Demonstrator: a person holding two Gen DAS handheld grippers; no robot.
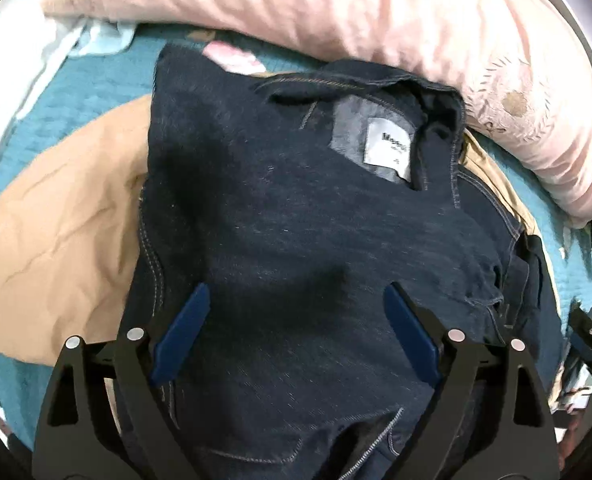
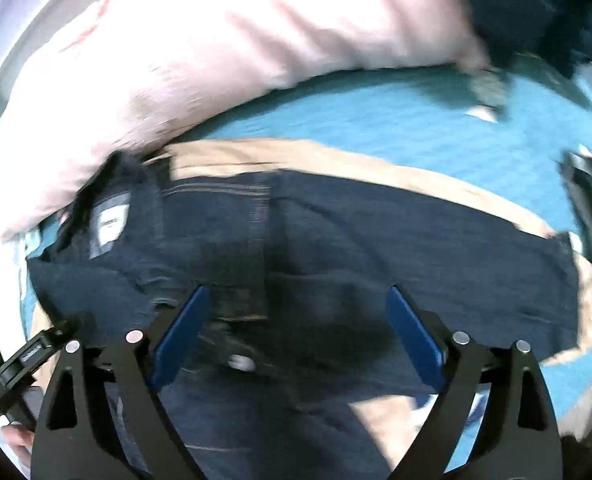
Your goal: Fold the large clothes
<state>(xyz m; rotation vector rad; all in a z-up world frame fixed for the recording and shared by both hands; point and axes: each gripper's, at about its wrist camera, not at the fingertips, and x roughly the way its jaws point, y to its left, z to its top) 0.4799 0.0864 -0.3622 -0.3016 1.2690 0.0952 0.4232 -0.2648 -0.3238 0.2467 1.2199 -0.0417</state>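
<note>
- We see the dark denim jacket lying folded on the bed, on top of a tan garment that shows past its edges.
- The jacket's white neck label faces up near the collar, at the end nearest the pink pillow.
- In the right wrist view the jacket spreads across the middle of the picture, with the tan garment showing as a band along its far edge. This view is blurred.
- Our left tongs stand wide above the jacket. Nothing lies between the blue pads.
- Our right tongs also stand wide over the denim, with no cloth gripped between the pads.
- Part of the other black tool shows at the lower left of the right wrist view.
- The teal bedspread lies under both garments, and the pink pillow rests on it along the far side.
</note>
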